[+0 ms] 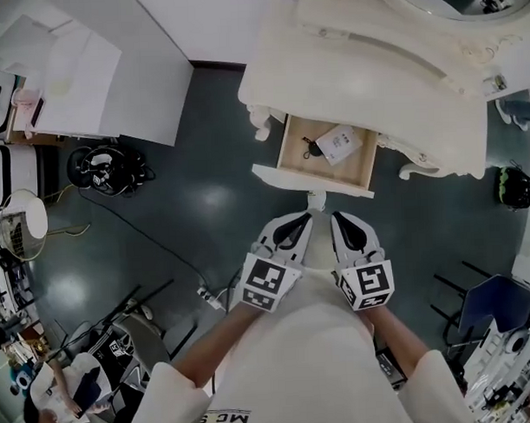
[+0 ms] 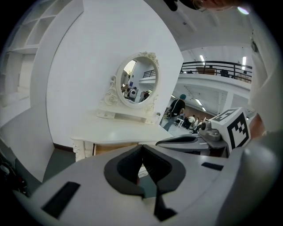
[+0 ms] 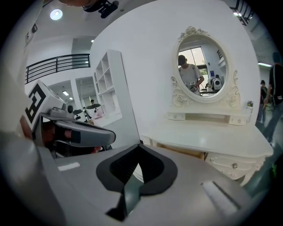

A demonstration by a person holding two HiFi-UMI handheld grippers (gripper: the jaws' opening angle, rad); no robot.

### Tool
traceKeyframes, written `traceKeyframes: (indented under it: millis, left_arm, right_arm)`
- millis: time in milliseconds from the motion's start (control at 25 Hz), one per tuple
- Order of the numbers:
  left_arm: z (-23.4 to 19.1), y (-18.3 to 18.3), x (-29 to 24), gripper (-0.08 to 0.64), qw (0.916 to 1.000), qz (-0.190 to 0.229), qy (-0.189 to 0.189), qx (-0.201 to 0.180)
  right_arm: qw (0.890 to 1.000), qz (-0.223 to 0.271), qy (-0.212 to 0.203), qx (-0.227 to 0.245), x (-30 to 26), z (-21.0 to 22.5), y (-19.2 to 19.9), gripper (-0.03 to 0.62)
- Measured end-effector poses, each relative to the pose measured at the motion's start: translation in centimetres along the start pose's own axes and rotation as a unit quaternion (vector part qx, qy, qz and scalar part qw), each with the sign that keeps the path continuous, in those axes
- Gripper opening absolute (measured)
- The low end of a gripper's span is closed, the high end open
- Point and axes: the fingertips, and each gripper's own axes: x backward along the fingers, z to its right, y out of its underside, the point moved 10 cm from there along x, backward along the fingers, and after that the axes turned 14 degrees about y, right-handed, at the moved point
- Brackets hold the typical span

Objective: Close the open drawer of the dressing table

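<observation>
The cream dressing table point(image 1: 390, 72) stands ahead with its wooden drawer point(image 1: 325, 152) pulled out; a paper card and a small black item lie inside. The drawer's white front panel point(image 1: 312, 180) and its knob point(image 1: 316, 198) face me. My left gripper point(image 1: 303, 220) and right gripper point(image 1: 339, 219) hover side by side just short of the knob, both shut with nothing between the jaws. In the left gripper view my left gripper point(image 2: 142, 148) points at the table point(image 2: 119, 132) under the oval mirror point(image 2: 139, 81). In the right gripper view my right gripper point(image 3: 138, 148) aims at the table point(image 3: 208, 141).
Dark floor surrounds the table. A black bag with cables point(image 1: 107, 168) lies at the left beside a fan point(image 1: 22, 219), and a power strip point(image 1: 212, 297) sits near my left arm. A blue chair point(image 1: 494, 302) and a black object point(image 1: 513, 187) stand at the right.
</observation>
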Motion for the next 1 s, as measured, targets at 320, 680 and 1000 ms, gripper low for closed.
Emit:
traceKeyframes:
  millis: [320,680,1000]
  left_arm:
    - [-1.4,-1.7,-7.4,0.009,0.9977,-0.051,0.008,-0.043]
    - [-3.5,-1.6,-10.7,0.009,0.9970,-0.052,-0.057,0.005]
    - [-6.2,0.1,-10.5,0.009,0.9917,-0.048,-0.103,0.062]
  right_arm:
    - [0.996,-0.018,-0.070,0.047,-4.1,5.6,-1.2,-0.002]
    - [0.988,-0.028,-0.134,0.072,-7.7,8.6,-1.3,-0.002]
    - [0.977,-0.048,-0.173,0.116,-10.2,8.2,-1.0,-0.002]
